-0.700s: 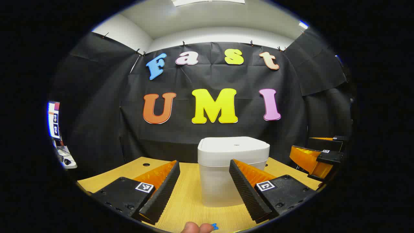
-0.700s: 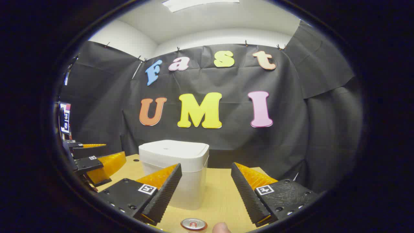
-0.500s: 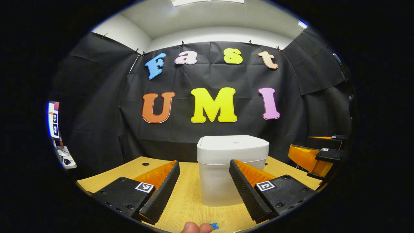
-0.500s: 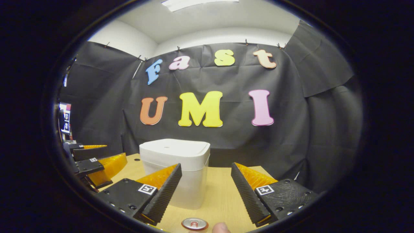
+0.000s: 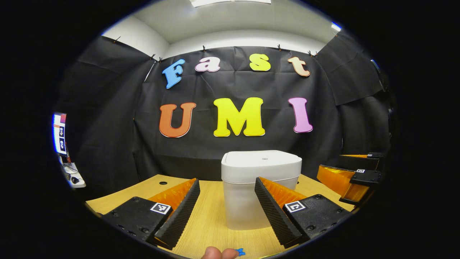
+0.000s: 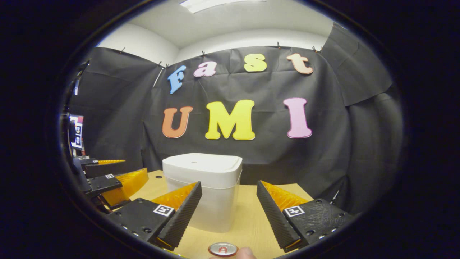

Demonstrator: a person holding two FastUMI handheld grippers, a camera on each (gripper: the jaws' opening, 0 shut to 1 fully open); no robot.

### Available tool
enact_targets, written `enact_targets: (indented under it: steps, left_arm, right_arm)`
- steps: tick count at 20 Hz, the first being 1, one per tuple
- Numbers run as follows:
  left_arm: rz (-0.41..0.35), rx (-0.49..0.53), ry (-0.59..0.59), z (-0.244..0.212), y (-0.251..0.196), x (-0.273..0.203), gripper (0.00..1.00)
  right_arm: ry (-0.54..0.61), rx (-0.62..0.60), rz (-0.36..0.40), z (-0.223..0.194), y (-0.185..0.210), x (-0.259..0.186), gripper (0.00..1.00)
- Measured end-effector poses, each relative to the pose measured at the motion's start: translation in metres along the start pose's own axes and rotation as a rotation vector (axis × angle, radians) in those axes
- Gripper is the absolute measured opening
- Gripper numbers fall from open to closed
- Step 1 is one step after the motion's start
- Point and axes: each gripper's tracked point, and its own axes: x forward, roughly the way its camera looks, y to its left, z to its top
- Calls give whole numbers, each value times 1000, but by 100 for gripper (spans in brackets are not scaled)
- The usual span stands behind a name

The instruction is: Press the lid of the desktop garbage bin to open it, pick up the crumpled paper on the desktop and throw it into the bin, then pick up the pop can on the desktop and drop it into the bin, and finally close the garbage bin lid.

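Note:
A white desktop bin with its lid down stands on the wooden desk, straight ahead in the left gripper view. My left gripper hovers open and empty short of it. In the right gripper view the same bin sits left of centre. My right gripper is open and empty too. The silver top of a pop can peeks up at the bottom edge, below and between the right fingers. A small blue scrap lies at the bottom of the left gripper view.
The right gripper appears at the far right of the left gripper view; the left gripper appears at the far left of the right gripper view. A fingertip pokes in at the bottom. A monitor stands off to the left.
The right gripper has swung slightly left, so the bin and can slid a little to the right in its view. The left gripper barely moved. The lid stays down.

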Motion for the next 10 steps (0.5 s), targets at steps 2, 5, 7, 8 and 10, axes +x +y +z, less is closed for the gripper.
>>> enact_targets:
  steps: [2, 5, 7, 8, 10]
  left_arm:
    - [1, -3, -2, 1, 2, 1, 99]
    - [1, -13, 6, -4, 2, 0, 99]
    - [3, -6, 6, -3, 3, -2, 99]
    - [4, 0, 4, -3, 4, -2, 99]
    - [3, 2, 6, -6, 4, -2, 99]
  right_arm:
    - [8, 7, 3, -1, -1, 2, 95]
    - [9, 11, 0, 1, -3, 1, 98]
    - [7, 10, -5, 2, -6, 0, 97]
    - [7, 13, -6, 2, -7, -1, 95]
    - [10, 27, -2, 4, -8, -1, 98]
